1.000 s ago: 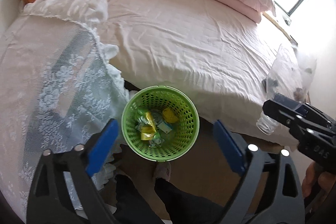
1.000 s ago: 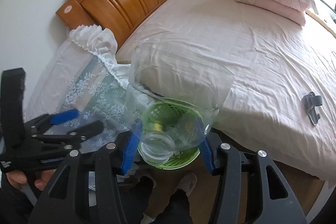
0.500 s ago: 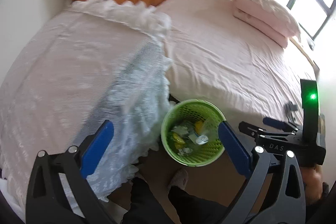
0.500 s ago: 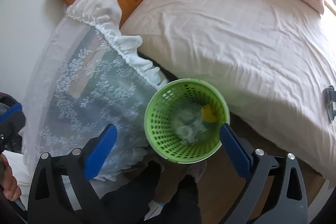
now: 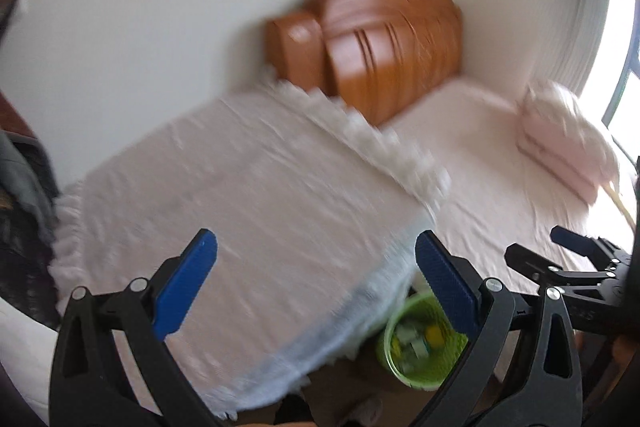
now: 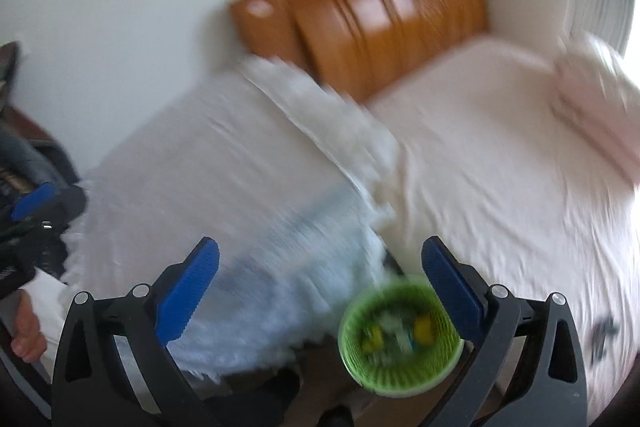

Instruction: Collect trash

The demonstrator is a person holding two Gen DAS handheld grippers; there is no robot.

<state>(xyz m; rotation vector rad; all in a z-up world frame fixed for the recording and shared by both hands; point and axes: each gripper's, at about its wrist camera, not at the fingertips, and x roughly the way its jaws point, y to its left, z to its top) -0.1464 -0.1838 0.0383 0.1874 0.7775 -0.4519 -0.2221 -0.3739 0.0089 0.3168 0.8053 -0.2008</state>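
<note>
Both wrist views are motion-blurred; fine detail is unreadable.

Left gripper: blue-padded fingers spread wide apart, nothing between them. It hangs over a table covered with a white lace cloth. The cloth's frilled edge hangs down at the side nearest the bed.

Right gripper: fingers likewise spread wide, nothing held. It is also seen at the right edge of the left wrist view, over the bed; from that angle the gap between its fingers cannot be judged.

Green basket: a round perforated bin standing upright on the floor, in the gap between the lace-covered table and the bed. In the right wrist view it sits low in frame, just inside the right finger and partly behind it. In the left wrist view the basket is partly hidden by the right finger of the left gripper. Inside it lies trash: yellow and pale scraps, too blurred to identify piece by piece.

Bed: pale pink sheet, folded pink bedding near the window side, orange-brown wooden headboard against the wall. A small dark object lies on the sheet near the bed's edge; its kind cannot be told.
</note>
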